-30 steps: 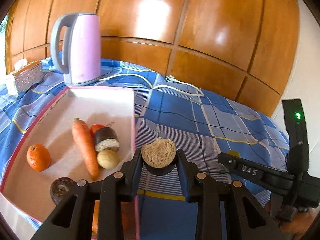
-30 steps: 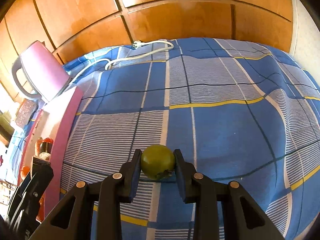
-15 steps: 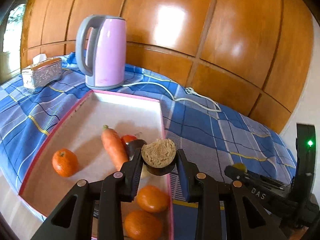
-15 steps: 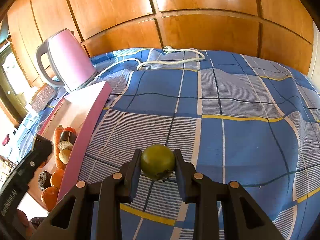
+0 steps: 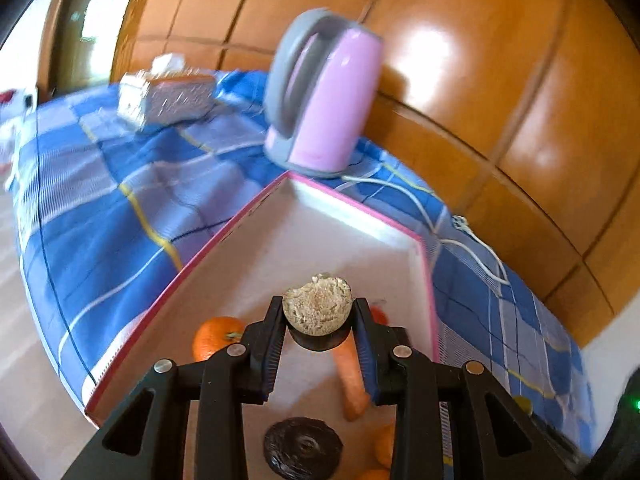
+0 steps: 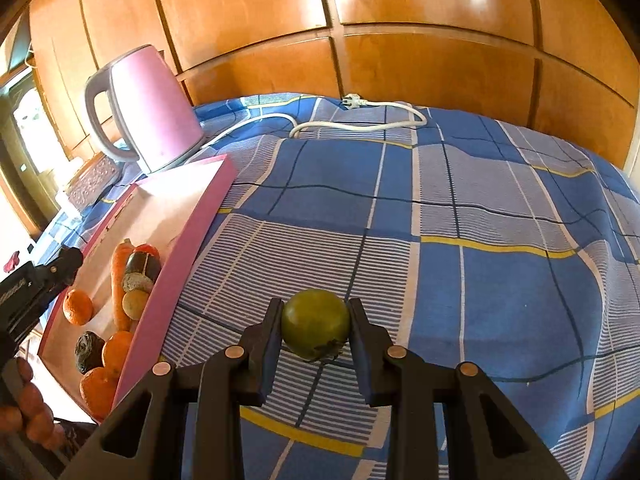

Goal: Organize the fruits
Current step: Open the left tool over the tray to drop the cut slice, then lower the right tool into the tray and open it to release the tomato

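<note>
My left gripper [image 5: 318, 322] is shut on a dark-skinned half fruit with a beige cut face [image 5: 318, 310] and holds it above the pink-rimmed tray [image 5: 352, 216]. In the tray lie an orange [image 5: 214, 336], a carrot [image 5: 352, 380] and a dark wrinkled fruit [image 5: 302, 448]. My right gripper [image 6: 315, 330] is shut on a green round fruit [image 6: 315, 322] above the blue checked cloth [image 6: 460, 220], to the right of the tray [image 6: 188, 240]. The right wrist view shows the tray's carrot [image 6: 118, 276], oranges [image 6: 78, 306] and the left gripper [image 6: 36, 280] at its left.
A pink kettle [image 5: 324, 96] stands behind the tray, with its white cord [image 6: 360, 122] on the cloth. A silver tissue box [image 5: 168, 96] sits at the far left. Wooden wall panels [image 6: 400, 20] back the table.
My left gripper has swung left over the tray with the half fruit still held. My right gripper has moved nearer the tray with the green fruit.
</note>
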